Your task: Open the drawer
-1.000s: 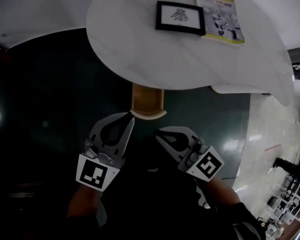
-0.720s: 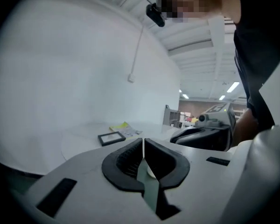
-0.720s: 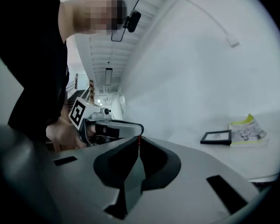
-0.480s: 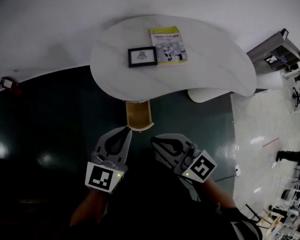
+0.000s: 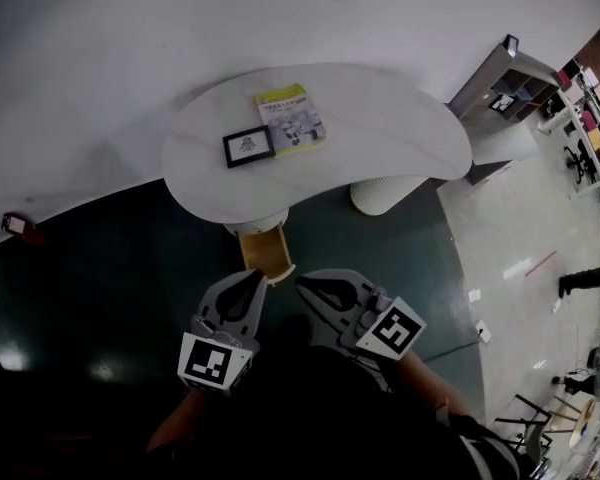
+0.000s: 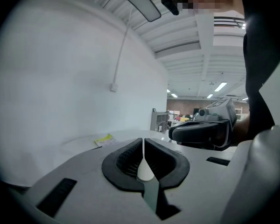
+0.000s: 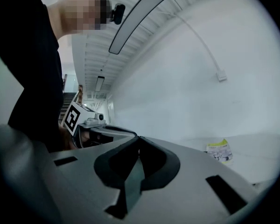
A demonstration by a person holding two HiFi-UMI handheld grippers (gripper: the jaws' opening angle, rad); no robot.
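Observation:
A wooden drawer [image 5: 263, 253] stands pulled out from under the near edge of the white curved table [image 5: 380, 128]. In the head view my left gripper [image 5: 257, 276] and right gripper [image 5: 302, 284] are held side by side just on the near side of the drawer, well above the floor, touching nothing. Both are shut and empty. In the left gripper view the left gripper's [image 6: 143, 141] pads meet with nothing between them; in the right gripper view the right gripper [image 7: 138, 139] is likewise closed. Both point roughly level toward the white wall, over the tabletop.
On the table lie a black picture frame [image 5: 248, 146] and a yellow-green booklet [image 5: 290, 118]. A white round pedestal [image 5: 385, 193] stands under the table's right part. A grey shelf unit [image 5: 495, 98] is at the right. Dark floor surrounds me.
The table and drawer now look smaller and farther below as the head and both grippers rose. The grippers stay shut side by side. The drawer stays pulled out.

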